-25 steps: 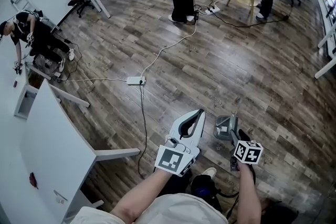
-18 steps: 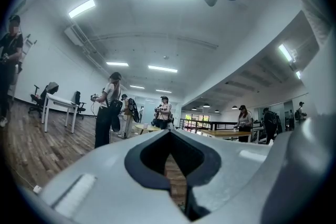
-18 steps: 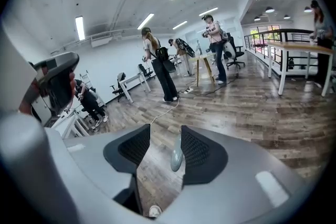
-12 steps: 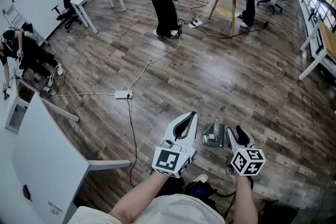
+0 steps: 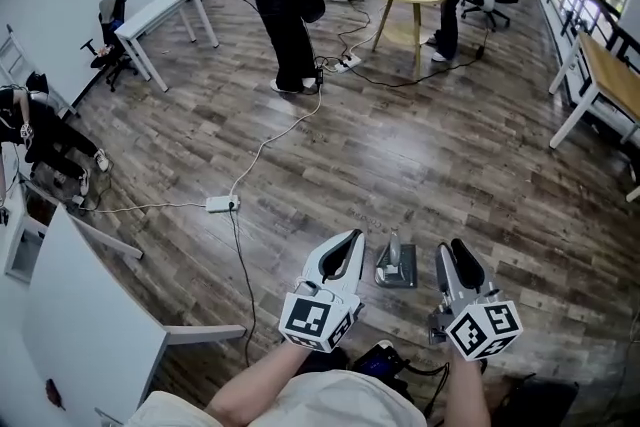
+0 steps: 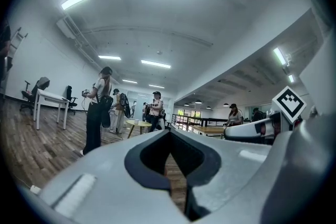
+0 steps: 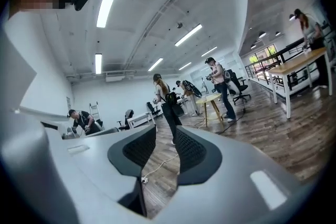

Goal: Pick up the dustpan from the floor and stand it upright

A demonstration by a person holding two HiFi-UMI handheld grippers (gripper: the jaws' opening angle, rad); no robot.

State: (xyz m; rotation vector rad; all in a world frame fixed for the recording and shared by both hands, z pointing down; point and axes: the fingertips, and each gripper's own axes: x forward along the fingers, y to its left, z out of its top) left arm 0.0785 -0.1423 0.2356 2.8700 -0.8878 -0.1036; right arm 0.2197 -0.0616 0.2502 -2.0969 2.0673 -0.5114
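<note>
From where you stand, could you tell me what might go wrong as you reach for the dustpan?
1. The dustpan sits on the floor between the left hand-held gripper and the right hand-held gripper. Both are empty and neither gripper view shows it, so a reach down may miss it or knock it.
2. The cable from the power strip runs past your left; a step could snag it.
</note>
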